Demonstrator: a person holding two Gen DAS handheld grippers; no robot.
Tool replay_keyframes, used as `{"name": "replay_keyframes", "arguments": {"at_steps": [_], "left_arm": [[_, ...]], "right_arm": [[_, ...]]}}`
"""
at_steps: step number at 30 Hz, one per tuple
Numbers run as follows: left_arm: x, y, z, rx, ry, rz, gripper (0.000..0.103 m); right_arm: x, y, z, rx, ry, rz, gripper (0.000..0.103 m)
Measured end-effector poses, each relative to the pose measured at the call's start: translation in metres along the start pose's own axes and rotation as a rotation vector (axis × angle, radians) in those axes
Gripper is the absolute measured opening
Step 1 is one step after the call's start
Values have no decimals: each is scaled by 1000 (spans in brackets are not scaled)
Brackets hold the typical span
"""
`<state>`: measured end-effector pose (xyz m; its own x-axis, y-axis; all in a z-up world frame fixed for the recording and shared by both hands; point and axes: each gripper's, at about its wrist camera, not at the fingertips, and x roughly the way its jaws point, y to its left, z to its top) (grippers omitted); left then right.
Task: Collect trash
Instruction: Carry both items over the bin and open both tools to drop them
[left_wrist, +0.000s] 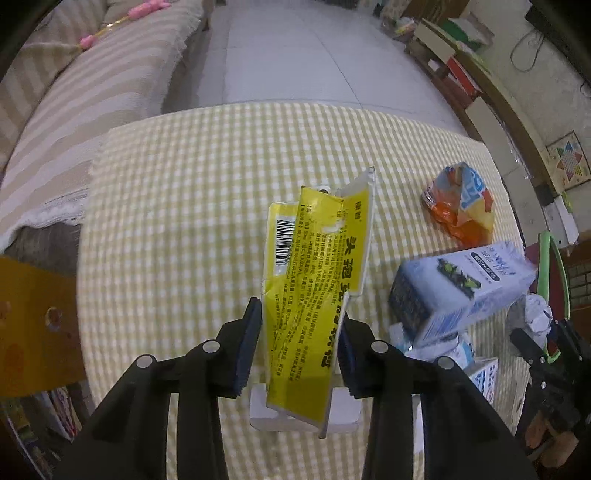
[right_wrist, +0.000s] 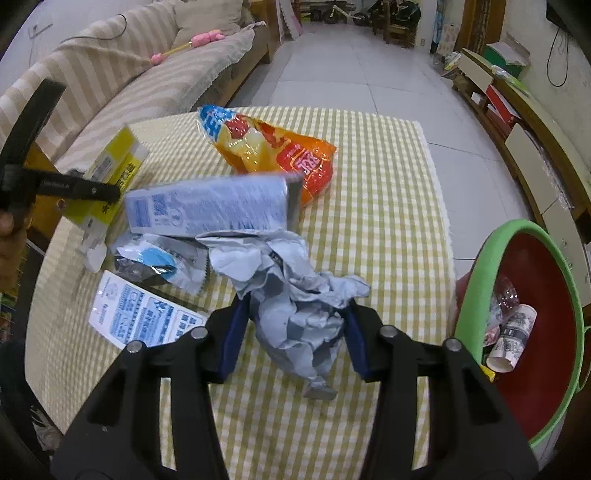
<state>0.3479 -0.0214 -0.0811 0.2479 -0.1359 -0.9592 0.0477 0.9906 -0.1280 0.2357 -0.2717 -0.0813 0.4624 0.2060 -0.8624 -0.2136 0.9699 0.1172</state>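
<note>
Left wrist view: the left gripper (left_wrist: 299, 347) has its fingers (left_wrist: 247, 350) closed in on a flattened yellow box (left_wrist: 314, 280) with black print and a barcode. Both blue pads press its sides; the box stands up between them, lifted off the checked cloth of the worktop (left_wrist: 184, 184). A white flap (left_wrist: 258, 413) shows below the box.

To the right on the worktop: a light blue carton (left_wrist: 461, 288) lying on its side, with an orange snack bag (left_wrist: 461, 206) beyond it. Near the carton, more white and blue wrappers, partly hidden.

Right wrist view: the right gripper (right_wrist: 291, 336) holds a crumpled wad of grey-white paper (right_wrist: 299, 299). Fingers partly closed, the pads pressing into the wad from both sides. Whether the wad's lower end touches the cloth I cannot tell.

Beyond the wad: the same carton, blurred, the snack bag behind it, a silver and blue wrapper (right_wrist: 159, 266), and a flat white leaflet with blue print (right_wrist: 136, 314) lying on the cloth.

At the right edge of the worktop, a red bin with a green rim (right_wrist: 476, 291). Inside it, a rolled paper tube (right_wrist: 513, 336) and some clear plastic.

A striped sofa (right_wrist: 122, 81) runs along the left, a pink toy (right_wrist: 207, 38) lying on it.
</note>
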Motion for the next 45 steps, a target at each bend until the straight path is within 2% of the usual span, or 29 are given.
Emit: {"name": "replay_keyframes", "arguments": {"at_steps": [6, 11, 18, 24, 37, 45], "left_arm": [[-29, 27, -26, -61, -50, -37, 36], [-57, 38, -45, -73, -108, -52, 36], [-108, 8, -73, -28, -198, -90, 36], [-132, -28, -84, 27, -237, -127, 36], [-130, -83, -95, 92, -225, -217, 36], [-123, -144, -75, 163, -213, -289, 36]], "right_arm": [[-21, -3, -1, 30, -33, 35, 46], [-49, -5, -5, 39, -61, 46, 46], [-84, -7, -15, 78, -93, 53, 46], [-110, -16, -23, 132, -131, 65, 46], [-143, -44, -31, 197, -185, 46, 46], [-153, -89, -39, 262, -205, -14, 46]]}}
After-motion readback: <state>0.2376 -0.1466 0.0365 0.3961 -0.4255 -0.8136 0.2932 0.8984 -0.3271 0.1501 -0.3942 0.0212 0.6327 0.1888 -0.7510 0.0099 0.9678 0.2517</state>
